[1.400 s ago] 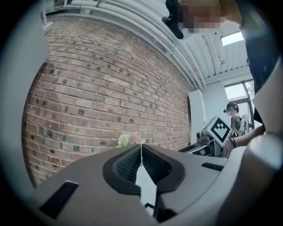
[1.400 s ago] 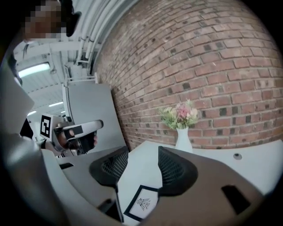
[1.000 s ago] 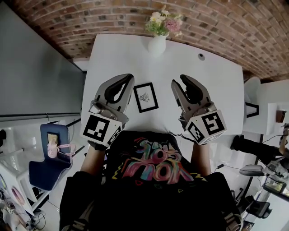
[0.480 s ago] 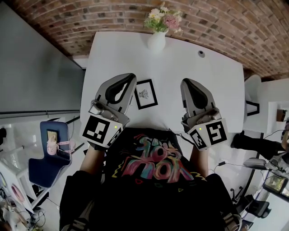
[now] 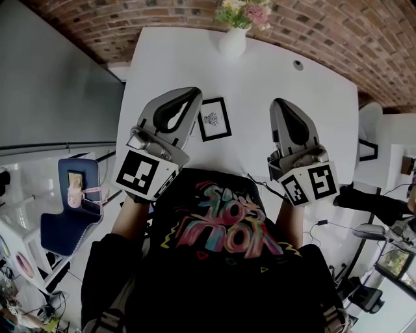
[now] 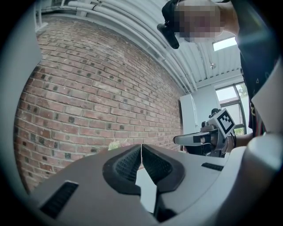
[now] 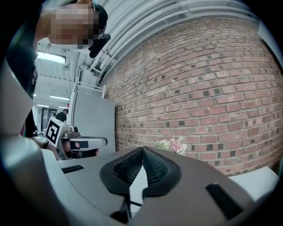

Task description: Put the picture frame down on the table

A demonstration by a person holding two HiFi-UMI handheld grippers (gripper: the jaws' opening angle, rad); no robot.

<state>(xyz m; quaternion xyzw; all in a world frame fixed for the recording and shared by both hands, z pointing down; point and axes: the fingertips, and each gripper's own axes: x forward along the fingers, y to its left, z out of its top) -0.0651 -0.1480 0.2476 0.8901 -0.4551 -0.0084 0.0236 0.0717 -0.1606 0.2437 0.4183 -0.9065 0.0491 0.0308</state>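
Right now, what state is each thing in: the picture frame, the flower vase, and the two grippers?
Picture frame: lying flat on the table, held by neither gripper.
Vase: upright at the table's far edge, flowers in it.
Left gripper: shut, nothing between the jaws.
Right gripper: shut, nothing between the jaws.

Jaws of the right claw (image 5: 281,103): apart a second ago, now closed tip to tip, nothing between them. The claw sits further right and points straighter up the surface (image 5: 260,71), so its gap to the picture frame (image 5: 214,119) is wider. In the head view the vase (image 5: 233,40) now lies nearer the top edge, its flowers (image 5: 247,12) partly cut off.
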